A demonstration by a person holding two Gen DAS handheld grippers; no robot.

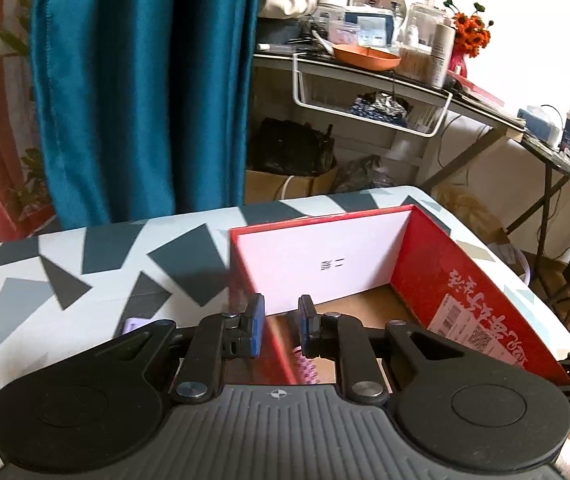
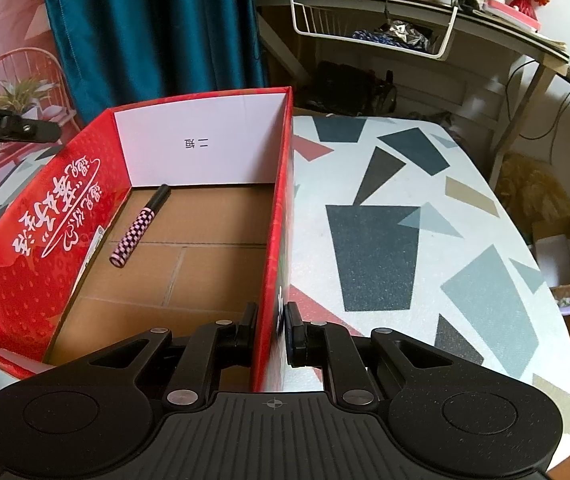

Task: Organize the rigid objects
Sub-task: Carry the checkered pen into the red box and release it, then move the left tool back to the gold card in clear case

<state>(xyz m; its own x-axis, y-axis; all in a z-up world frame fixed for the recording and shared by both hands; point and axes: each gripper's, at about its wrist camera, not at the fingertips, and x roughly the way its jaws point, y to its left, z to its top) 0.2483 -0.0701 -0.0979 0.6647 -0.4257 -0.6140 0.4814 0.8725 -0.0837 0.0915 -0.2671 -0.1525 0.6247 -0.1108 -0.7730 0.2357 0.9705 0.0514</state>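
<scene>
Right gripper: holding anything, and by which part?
Yes. The right gripper is shut on the red box, its fingers pinching the near end of the box's right side wall.

Both tongs (image 1: 281, 326) (image 2: 271, 330) nearly closed

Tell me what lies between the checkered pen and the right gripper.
Only the bare cardboard floor of the red box separates the checkered pen from the right gripper; the right wrist view shows it.

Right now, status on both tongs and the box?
Right tongs shut on red box wall. Left tongs nearly shut, empty, straddling the opposite wall. Checkered pen lies inside. Nothing blocking.
</scene>
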